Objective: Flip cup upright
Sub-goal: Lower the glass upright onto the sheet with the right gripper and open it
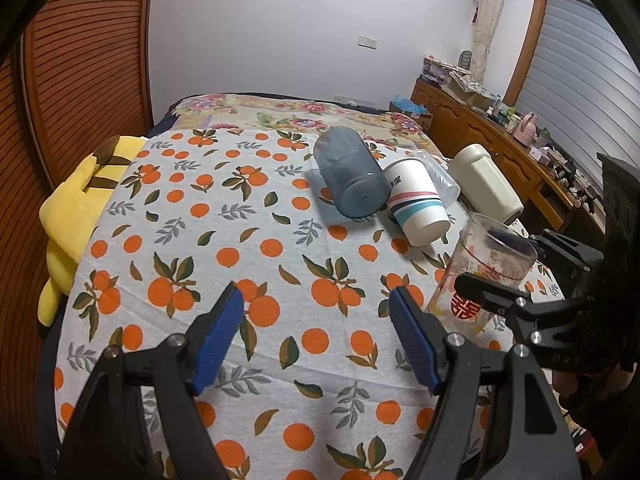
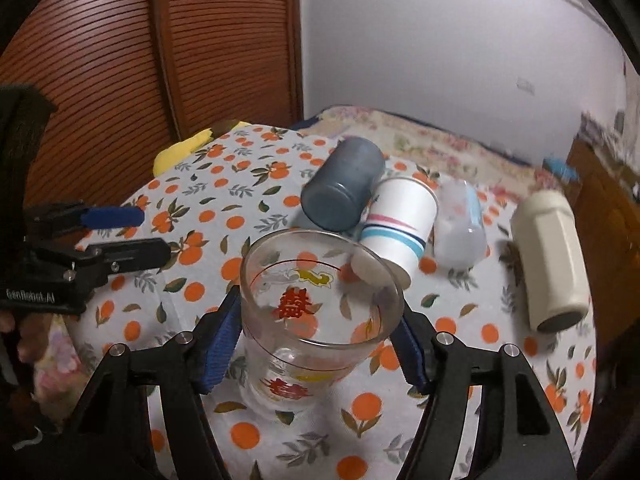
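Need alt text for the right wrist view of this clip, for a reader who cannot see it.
The right gripper holds a clear glass cup with red characters upright, mouth up, over an orange-print cloth. Behind it lie a blue cup, a striped paper cup, a translucent cup and a cream cup, all on their sides. The left gripper enters from the left.

Both grippers are black frames with silver screws and ribbed blue fingers (image 1: 218, 336), one lettered "GenRobot.AI".
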The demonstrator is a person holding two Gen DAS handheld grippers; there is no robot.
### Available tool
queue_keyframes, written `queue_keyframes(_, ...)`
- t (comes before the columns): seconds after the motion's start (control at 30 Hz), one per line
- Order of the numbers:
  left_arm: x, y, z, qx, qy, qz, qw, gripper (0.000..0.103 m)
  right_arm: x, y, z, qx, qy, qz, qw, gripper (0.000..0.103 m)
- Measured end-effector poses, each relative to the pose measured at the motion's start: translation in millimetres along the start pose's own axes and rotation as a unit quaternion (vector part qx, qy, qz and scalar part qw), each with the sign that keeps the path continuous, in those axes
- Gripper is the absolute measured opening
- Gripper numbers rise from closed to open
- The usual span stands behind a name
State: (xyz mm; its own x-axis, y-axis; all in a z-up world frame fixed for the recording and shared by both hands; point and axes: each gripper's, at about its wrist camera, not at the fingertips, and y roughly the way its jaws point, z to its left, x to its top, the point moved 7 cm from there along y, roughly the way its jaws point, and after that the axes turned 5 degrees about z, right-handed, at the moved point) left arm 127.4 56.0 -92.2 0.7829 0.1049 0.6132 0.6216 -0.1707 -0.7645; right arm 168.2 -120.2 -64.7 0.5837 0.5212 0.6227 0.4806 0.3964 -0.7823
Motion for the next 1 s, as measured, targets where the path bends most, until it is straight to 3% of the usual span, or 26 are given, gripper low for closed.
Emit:
queue_keyframes(0.27,-2,0,3,-0.001,-0.005,0.001,1.0000,0.075,-9,-8,11,-0.016,-0.031,-0.010,0.999,0.069)
queue_keyframes(0.6,-5,-7,-6,-0.005,0.000,-0.017,0.9998,0.075,-18,-12,20,0.010,-0.007,0.001,1.000,0.068)
queue_keyframes(0.9,0,-22,-15,0.008,0.012,-0.041,0.9991,0.076,-25,-29,16,0.022,0.023,-0.008,0.999,0.079)
queue_keyframes(1.0,1,-29,-20,0.017,0.020,-0.050,0.9984,0.082,-29,-41,13,0.020,0.034,-0.019,0.999,0.082)
